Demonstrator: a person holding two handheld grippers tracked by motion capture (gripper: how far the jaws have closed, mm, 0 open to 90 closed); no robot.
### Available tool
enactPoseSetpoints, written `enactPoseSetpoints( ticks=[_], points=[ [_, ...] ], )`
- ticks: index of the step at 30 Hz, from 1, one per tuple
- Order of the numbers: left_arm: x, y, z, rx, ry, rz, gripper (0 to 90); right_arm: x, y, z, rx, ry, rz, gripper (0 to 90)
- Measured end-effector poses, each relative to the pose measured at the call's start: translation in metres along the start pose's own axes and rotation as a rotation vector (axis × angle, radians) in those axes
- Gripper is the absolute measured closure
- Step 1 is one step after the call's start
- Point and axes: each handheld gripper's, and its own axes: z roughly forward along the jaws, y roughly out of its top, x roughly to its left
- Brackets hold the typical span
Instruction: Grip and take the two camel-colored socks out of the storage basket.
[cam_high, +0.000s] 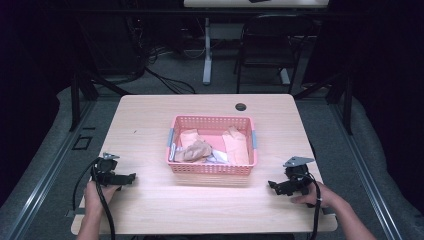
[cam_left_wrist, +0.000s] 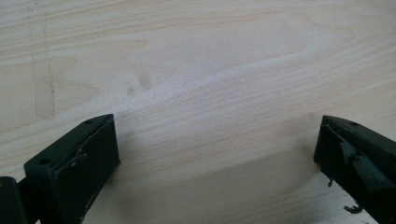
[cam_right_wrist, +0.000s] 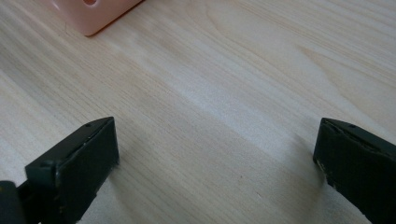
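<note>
A pink mesh basket (cam_high: 212, 168) stands in the middle of the wooden table (cam_high: 150, 120) with crumpled cloths (cam_high: 197, 150) in tan, peach and white inside it. My left gripper (cam_high: 131, 176) rests on the table near the front left, held by a hand, pointing right. Its jaws stand wide apart over bare wood, so the left gripper (cam_left_wrist: 217, 154) is open and empty. My right gripper (cam_high: 271, 186) rests at the front right, pointing left. In its own view the right gripper (cam_right_wrist: 217, 154) is open over bare wood, and a corner of the basket (cam_right_wrist: 95, 14) shows at the top left.
A round cable hole (cam_high: 241, 106) sits near the table's far edge. Behind the table stand a black chair (cam_high: 267, 47) and a desk leg (cam_high: 207, 50) among floor cables. Bare wood lies between the grippers in front of the basket.
</note>
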Motion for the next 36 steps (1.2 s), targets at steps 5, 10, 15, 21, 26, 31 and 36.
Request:
enactPoseSetpoints(
  ticks=[5, 10, 15, 21, 26, 31, 36],
  points=[
    [0.000, 0.000, 0.000, 0.001, -0.001, 0.001, 0.0, 0.000, 0.000, 0.000, 0.000, -0.001, 0.000, 0.0],
    [0.001, 0.000, 0.000, -0.001, -0.005, 0.007, 0.0, 0.000, 0.000, 0.000, 0.002, 0.003, -0.002, 0.0],
    [0.000, 0.002, 0.000, 0.012, -0.002, 0.010, 0.0, 0.000, 0.000, 0.000, 0.001, 0.004, -0.003, 0.0],
    [0.003, 0.006, -0.008, 0.006, -0.009, -0.009, 0.0, 0.000, 0.000, 0.000, 0.001, 0.000, -0.002, 0.0],
    [-0.001, 0.011, -0.020, 0.002, -0.009, 0.007, 0.0, 0.000, 0.000, 0.000, 0.000, -0.001, -0.001, 0.0],
    [-0.013, 0.022, -0.025, 0.033, -0.028, 0.042, 0.0, 0.000, 0.000, 0.000, 0.001, -0.002, -0.001, 0.0],
    [-0.022, 0.031, -0.026, 0.059, -0.053, 0.071, 0.0, 0.000, 0.000, 0.000, 0.002, -0.003, -0.001, 0.0]
  ],
)
